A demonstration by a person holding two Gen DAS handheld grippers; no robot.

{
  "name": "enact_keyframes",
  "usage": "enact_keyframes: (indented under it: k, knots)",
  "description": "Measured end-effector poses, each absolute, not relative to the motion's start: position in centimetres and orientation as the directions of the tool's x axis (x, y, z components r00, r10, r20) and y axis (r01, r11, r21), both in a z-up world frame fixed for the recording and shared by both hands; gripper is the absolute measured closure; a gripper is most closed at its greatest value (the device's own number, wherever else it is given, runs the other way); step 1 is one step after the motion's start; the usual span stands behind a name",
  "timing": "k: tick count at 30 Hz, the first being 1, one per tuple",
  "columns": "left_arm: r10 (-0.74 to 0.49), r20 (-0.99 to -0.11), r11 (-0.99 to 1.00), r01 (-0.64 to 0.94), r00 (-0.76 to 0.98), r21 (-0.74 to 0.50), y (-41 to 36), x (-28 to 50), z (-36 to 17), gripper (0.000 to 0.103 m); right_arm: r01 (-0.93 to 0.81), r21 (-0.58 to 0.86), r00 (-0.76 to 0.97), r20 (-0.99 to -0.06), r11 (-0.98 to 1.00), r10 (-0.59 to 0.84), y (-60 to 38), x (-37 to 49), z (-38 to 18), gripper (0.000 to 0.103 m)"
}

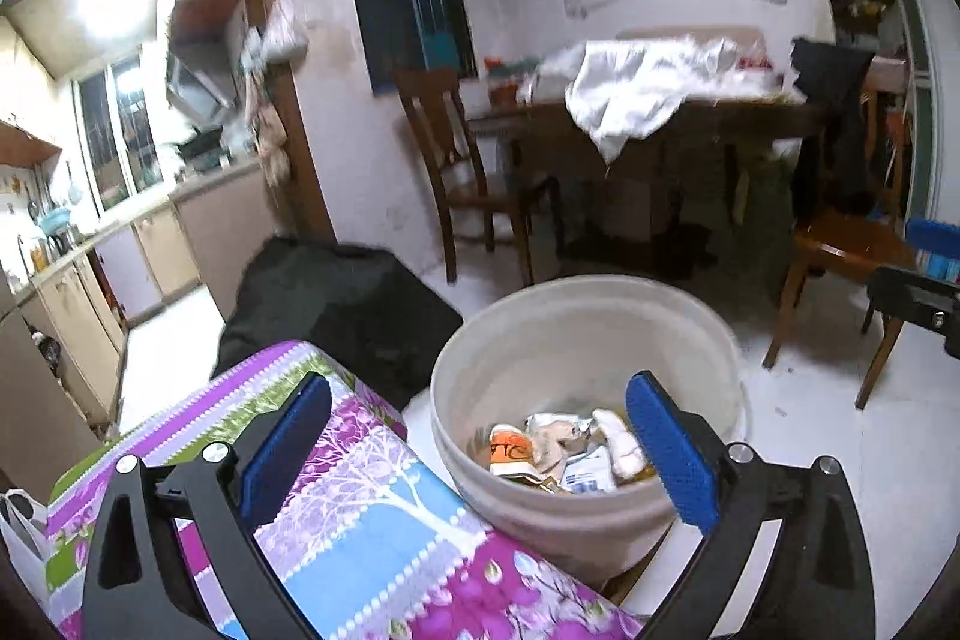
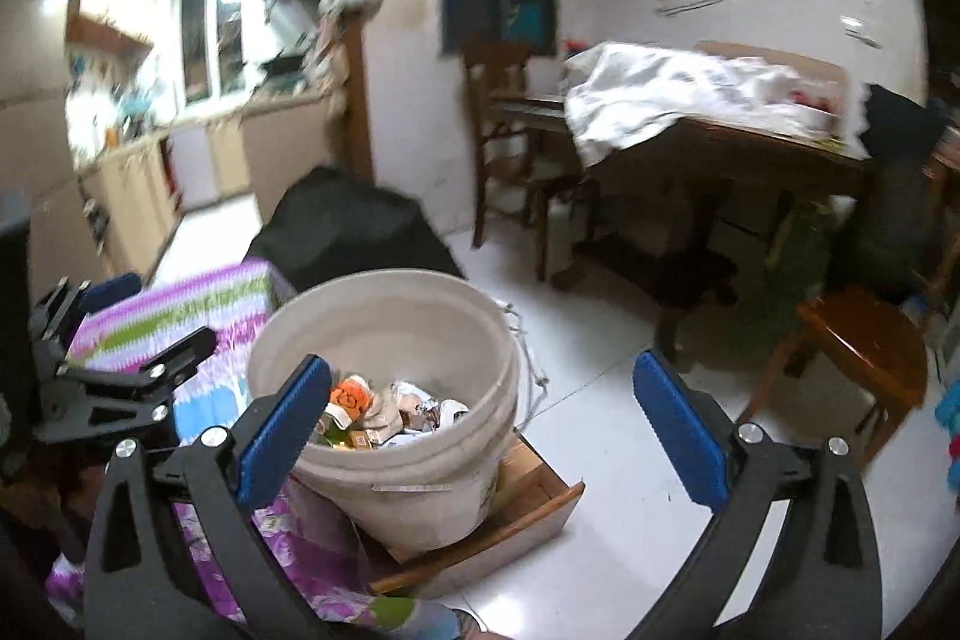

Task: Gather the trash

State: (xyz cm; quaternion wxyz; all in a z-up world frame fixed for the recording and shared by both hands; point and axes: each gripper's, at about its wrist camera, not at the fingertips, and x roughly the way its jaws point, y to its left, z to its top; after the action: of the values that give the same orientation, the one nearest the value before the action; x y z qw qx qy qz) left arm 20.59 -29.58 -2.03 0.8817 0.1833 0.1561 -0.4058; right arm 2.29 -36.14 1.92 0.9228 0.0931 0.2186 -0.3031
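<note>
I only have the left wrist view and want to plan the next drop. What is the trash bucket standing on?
Observer: The bucket stands in a shallow wooden box on the floor.
Operator: Is the right gripper carrying anything?
Observer: No. The right gripper has its jaws wide apart with nothing between them.
Operator: Any handle on the bucket?
Observer: A thin cord hangs down its right side.

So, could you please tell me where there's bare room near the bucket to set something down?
The floral tablecloth left of the bucket lies bare. The white floor between the bucket and the wooden stool is open. The bucket holds trash; the dining table is crowded.
</note>
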Motion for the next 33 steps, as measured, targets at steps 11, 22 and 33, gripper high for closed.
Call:
enact_keyframes:
  k: [11, 22, 33]
  knots:
    - [-0.691, -0.273, 0.664, 0.737, 0.669, 0.124, -20.1, 9.7, -0.6, 0.005, 0.561, 0.103, 0.764, -0.448, 0.821, -0.465, -28.9, -3.8, 0.9, 0.006]
    - [-0.696, -0.309, 0.654, 0.750, 0.648, 0.099, -17.5, 6.0, -2.3, 0.005, 0.680, 0.072, 0.696, -0.380, 0.730, -0.610, -26.5, -8.0, 0.8, 0.006]
    - [-0.652, -0.300, 0.689, 0.709, 0.697, 0.149, -18.1, 6.4, -4.1, 0.005, 0.709, -0.029, 0.649, -0.362, 0.705, -0.669, -25.9, -7.4, -0.2, 0.006]
